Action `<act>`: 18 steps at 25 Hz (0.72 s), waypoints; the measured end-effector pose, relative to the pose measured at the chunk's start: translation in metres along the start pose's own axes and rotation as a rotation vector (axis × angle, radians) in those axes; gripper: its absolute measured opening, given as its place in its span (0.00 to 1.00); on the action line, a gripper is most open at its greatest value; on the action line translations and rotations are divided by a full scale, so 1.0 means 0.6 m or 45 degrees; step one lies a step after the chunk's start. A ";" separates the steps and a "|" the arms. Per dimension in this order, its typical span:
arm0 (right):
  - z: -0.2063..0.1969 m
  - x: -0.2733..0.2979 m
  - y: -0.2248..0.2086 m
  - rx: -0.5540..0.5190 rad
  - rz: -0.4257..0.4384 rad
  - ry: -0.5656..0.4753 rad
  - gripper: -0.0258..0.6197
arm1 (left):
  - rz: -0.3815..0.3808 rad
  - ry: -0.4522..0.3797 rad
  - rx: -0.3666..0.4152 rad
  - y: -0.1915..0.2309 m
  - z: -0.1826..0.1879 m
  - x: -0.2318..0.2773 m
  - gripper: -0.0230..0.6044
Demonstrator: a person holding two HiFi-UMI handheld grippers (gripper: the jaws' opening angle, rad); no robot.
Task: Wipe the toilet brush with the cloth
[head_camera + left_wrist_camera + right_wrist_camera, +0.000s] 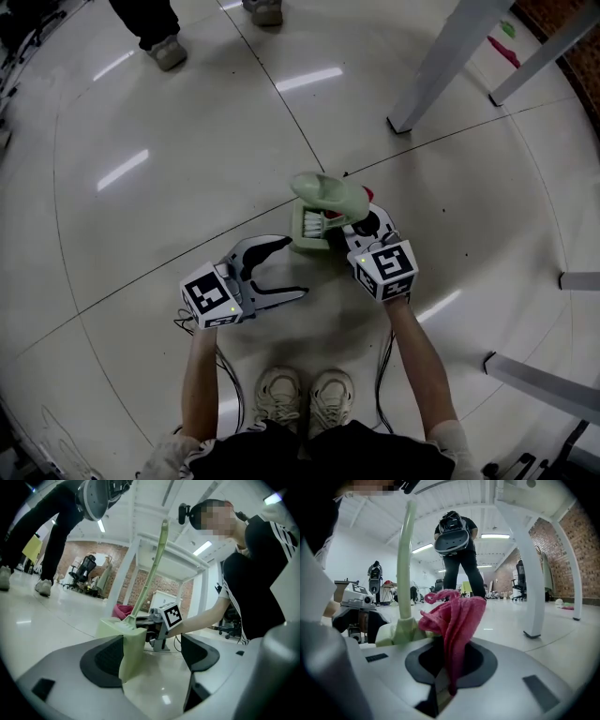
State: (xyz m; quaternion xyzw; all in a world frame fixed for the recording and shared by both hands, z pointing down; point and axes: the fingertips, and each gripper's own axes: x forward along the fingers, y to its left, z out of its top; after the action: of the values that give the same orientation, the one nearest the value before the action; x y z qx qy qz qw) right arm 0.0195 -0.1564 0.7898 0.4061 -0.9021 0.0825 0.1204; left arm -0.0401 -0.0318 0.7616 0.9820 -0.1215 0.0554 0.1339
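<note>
A pale green toilet brush [326, 190] stands in its green holder [309, 232] on the glossy floor between my two grippers. In the left gripper view the holder [127, 645] is just ahead of the left pad and the long handle [155, 566] rises from it. My left gripper [292, 269] [152, 660] is open wide, with its pads off the holder. My right gripper [361, 222] [447, 663] is shut on a pink cloth [454, 616], which bunches up beside the brush handle [405, 557]. A bit of the cloth [335, 217] shows red against the holder.
White table legs [441, 66] slant to the floor at the upper right. Grey frame bars [539, 380] lie at the right edge. A bystander's shoes [169, 52] are at the top, and that person [459, 550] bends over behind the brush. My own shoes [305, 398] are below the grippers.
</note>
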 end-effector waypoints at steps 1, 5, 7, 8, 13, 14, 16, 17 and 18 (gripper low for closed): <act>0.002 0.006 -0.001 0.003 0.005 0.003 0.09 | 0.011 -0.013 0.002 -0.002 0.000 0.000 0.61; 0.006 -0.006 -0.027 0.050 -0.115 -0.022 0.09 | 0.134 -0.108 0.037 0.015 0.022 -0.008 0.61; 0.006 -0.030 -0.059 0.112 -0.254 -0.047 0.09 | 0.168 -0.145 0.067 0.027 0.041 -0.009 0.61; 0.002 -0.043 -0.074 0.153 -0.311 -0.055 0.09 | 0.173 -0.158 0.080 0.032 0.048 -0.007 0.61; -0.036 -0.070 -0.087 0.386 -0.359 -0.065 0.09 | 0.147 -0.184 0.083 0.033 0.061 0.013 0.61; -0.038 -0.069 -0.081 0.447 -0.344 -0.078 0.09 | 0.144 -0.177 0.077 0.033 0.057 0.018 0.61; -0.041 -0.070 -0.069 0.586 -0.319 -0.109 0.09 | 0.145 -0.181 0.059 0.034 0.052 0.024 0.61; -0.044 -0.072 -0.063 0.653 -0.312 -0.122 0.09 | 0.145 -0.186 0.051 0.034 0.052 0.025 0.61; -0.048 -0.076 -0.057 0.710 -0.310 -0.130 0.09 | 0.143 -0.184 0.049 0.034 0.052 0.026 0.61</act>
State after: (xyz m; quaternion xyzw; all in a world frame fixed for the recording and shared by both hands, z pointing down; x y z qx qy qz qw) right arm 0.0785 -0.1393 0.8062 0.5321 -0.7943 0.2914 -0.0323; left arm -0.0280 -0.0630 0.7390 0.9775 -0.1845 -0.0058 0.1025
